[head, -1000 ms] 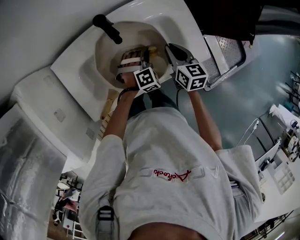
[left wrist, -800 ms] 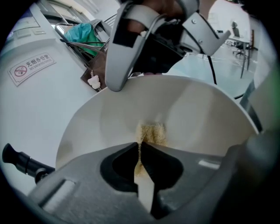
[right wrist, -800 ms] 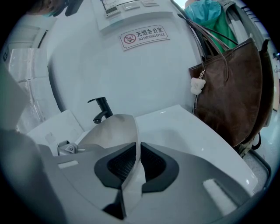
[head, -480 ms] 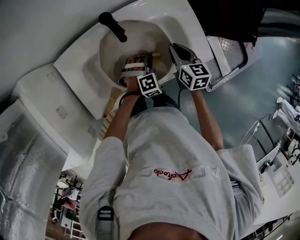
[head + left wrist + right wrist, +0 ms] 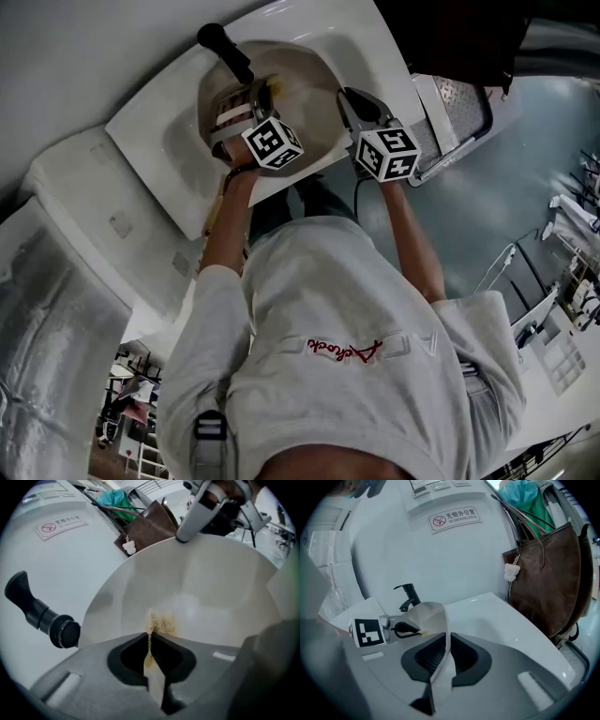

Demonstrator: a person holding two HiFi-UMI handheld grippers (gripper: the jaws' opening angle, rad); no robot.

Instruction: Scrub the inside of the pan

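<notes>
Leaning over the white sink [image 5: 150, 131], we hold both grippers just below the black faucet [image 5: 225, 53], as the head view shows it. The pan [image 5: 211, 583], pale cream inside, sits in the basin close beside the faucet. Our left gripper [image 5: 151, 637] is inside the pan on the side nearest the faucet. Its jaws are clenched on a thin yellowish scrub pad [image 5: 161, 624], and the pad's frayed end meets the pan's inner wall. Our right gripper [image 5: 446, 637] stands at the side of the pan away from the faucet. Its jaws are pinched tight on the pan's thin white rim, which runs up between them. In the right gripper view the faucet rises behind the pan, and the left gripper shows just in front of the faucet. Well to the right of the faucet in that view, a brown bag [image 5: 543, 573] hangs with a small pale charm on it. A no-smoking sign [image 5: 454, 517] is fixed to the wall above the faucet.
</notes>
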